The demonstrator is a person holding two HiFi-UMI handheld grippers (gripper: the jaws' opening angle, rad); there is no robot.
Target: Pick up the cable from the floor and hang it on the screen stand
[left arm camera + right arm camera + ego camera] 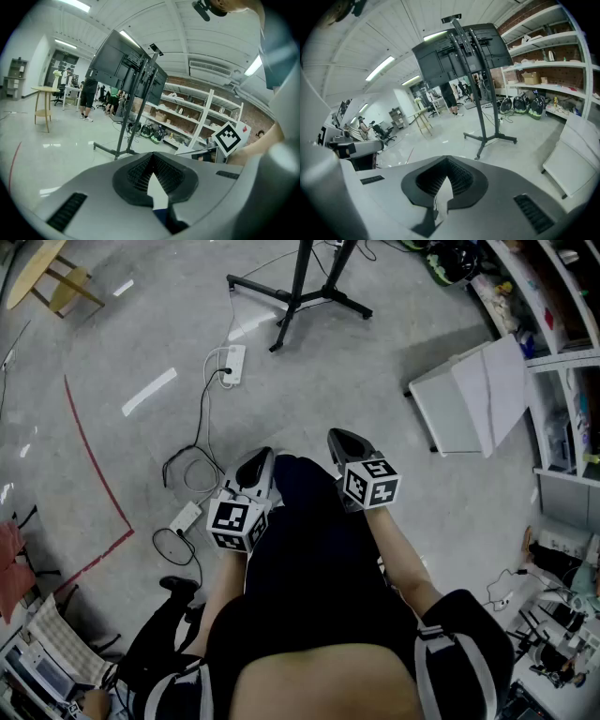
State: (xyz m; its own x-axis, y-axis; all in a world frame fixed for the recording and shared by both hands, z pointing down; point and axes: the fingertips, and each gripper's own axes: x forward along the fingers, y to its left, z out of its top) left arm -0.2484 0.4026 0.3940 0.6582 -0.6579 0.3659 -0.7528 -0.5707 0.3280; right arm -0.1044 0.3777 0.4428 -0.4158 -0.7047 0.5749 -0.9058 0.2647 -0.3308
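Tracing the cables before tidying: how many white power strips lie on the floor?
2. One power strip lies near the screen stand base; the other lies just left of the left gripper. More may be hidden under the person.

Open lab-workshop: stocked metal shelving (187,105), tall screen stand (459,54), cables (198,423) across polished floor (141,324).

No text, number or brand can be read anywhere, only patterned square markers (371,483) on the gripper cubes (234,524)
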